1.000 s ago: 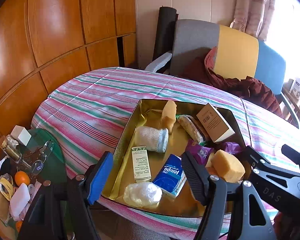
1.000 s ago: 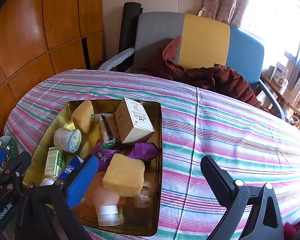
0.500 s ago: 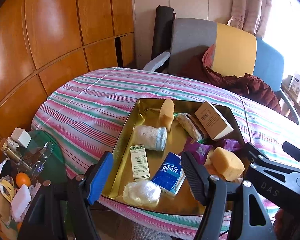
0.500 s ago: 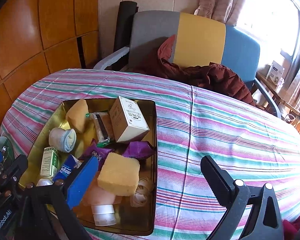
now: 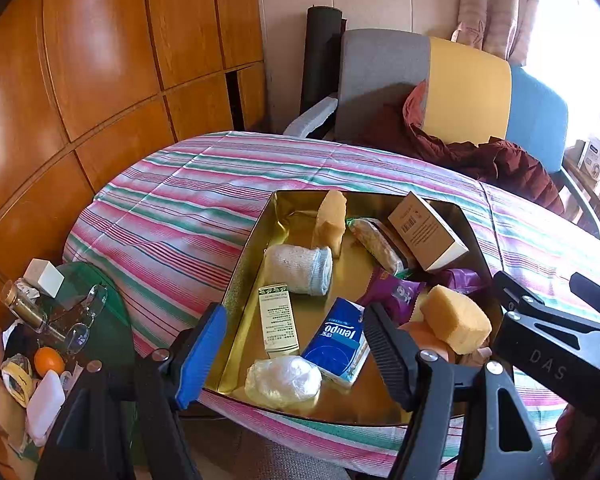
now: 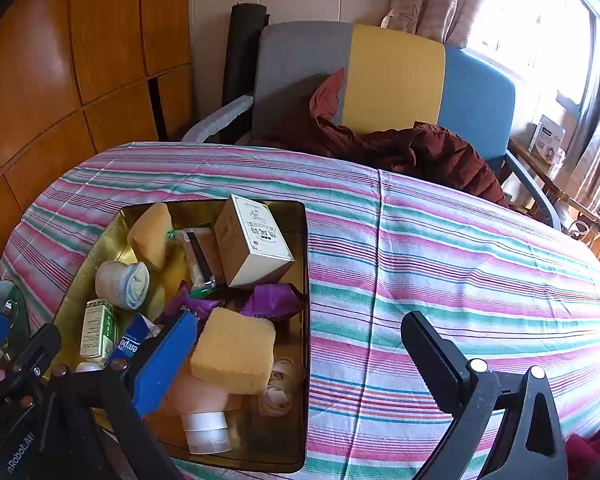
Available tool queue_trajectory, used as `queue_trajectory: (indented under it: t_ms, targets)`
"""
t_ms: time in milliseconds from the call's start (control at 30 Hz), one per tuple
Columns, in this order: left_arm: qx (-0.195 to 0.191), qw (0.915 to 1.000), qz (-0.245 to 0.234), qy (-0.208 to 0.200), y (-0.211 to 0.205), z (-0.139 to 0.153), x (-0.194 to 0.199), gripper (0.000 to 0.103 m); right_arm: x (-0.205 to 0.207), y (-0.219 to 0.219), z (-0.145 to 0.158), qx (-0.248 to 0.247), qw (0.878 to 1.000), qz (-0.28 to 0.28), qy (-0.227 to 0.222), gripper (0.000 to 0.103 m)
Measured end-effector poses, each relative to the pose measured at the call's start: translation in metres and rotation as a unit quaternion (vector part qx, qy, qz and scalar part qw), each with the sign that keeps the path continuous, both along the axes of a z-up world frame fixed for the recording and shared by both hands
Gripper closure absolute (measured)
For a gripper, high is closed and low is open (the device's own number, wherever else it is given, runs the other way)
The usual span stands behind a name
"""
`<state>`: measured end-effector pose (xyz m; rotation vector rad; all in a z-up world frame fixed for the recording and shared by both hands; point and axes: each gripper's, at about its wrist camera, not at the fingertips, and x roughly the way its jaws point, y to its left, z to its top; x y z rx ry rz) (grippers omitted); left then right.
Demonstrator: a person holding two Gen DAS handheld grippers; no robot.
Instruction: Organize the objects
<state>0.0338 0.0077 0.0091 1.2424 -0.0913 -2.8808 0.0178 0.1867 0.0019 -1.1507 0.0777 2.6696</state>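
Two grippers, left gripper (image 5: 294,344) and right gripper (image 6: 300,354), hovered with fingers wide, holding nothing, over the near end of the gold tray (image 6: 300,408). Nearest lay a Tempo tissue pack (image 5: 336,346) and yellow sponge (image 6: 234,350); farther, a white carton (image 6: 254,246), all on the striped tabletop (image 6: 460,264).

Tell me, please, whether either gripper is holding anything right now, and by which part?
Nothing is held: the left gripper and right gripper both stand open above the tray.
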Motion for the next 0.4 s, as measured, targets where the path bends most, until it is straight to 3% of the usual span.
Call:
queue_trajectory:
  t_ms: [400]
  targets:
    - [-0.016,0.9998,0.008,-0.006,0.0025,-0.0042,-0.0015,0.035,-0.0003,0.0039,-0.0028,-0.005,1.000,-0.004,-0.004,0.000]
